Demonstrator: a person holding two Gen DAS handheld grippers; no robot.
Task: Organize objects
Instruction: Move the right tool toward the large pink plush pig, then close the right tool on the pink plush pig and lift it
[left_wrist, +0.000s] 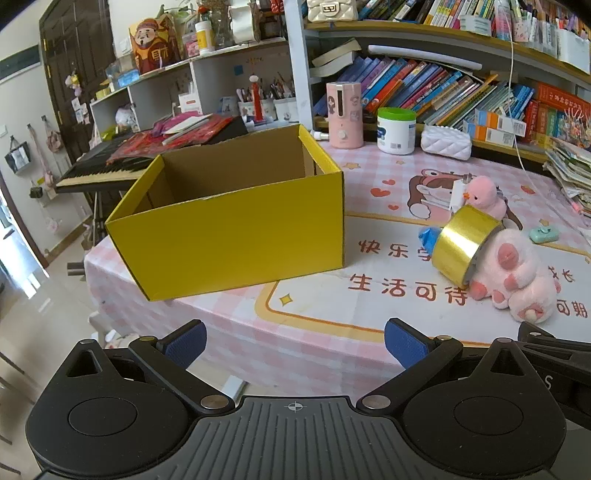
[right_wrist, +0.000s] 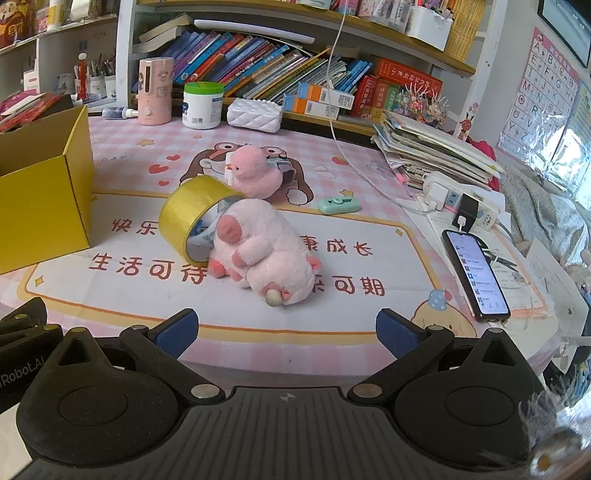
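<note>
An open, empty yellow cardboard box (left_wrist: 236, 225) stands on the pink table at the left; its corner shows in the right wrist view (right_wrist: 40, 195). A gold tape roll (left_wrist: 463, 245) (right_wrist: 192, 218) leans against a pink plush pig (left_wrist: 517, 273) (right_wrist: 262, 251) lying on its side. A small pink plush duck (left_wrist: 484, 197) (right_wrist: 255, 171) sits behind them. A small blue object (left_wrist: 428, 236) lies partly hidden behind the roll. My left gripper (left_wrist: 293, 343) is open and empty, near the table's front edge. My right gripper (right_wrist: 286, 336) is open and empty, in front of the pig.
A mint green small device (right_wrist: 339, 205) lies right of the duck. A phone (right_wrist: 474, 275), power strip (right_wrist: 461, 201) and paper stack (right_wrist: 428, 151) sit at the right. A pink dispenser (left_wrist: 343, 114), white jar (left_wrist: 396, 130) and white pouch (left_wrist: 446, 142) stand along the bookshelf. A keyboard (left_wrist: 99, 170) lies beyond the box.
</note>
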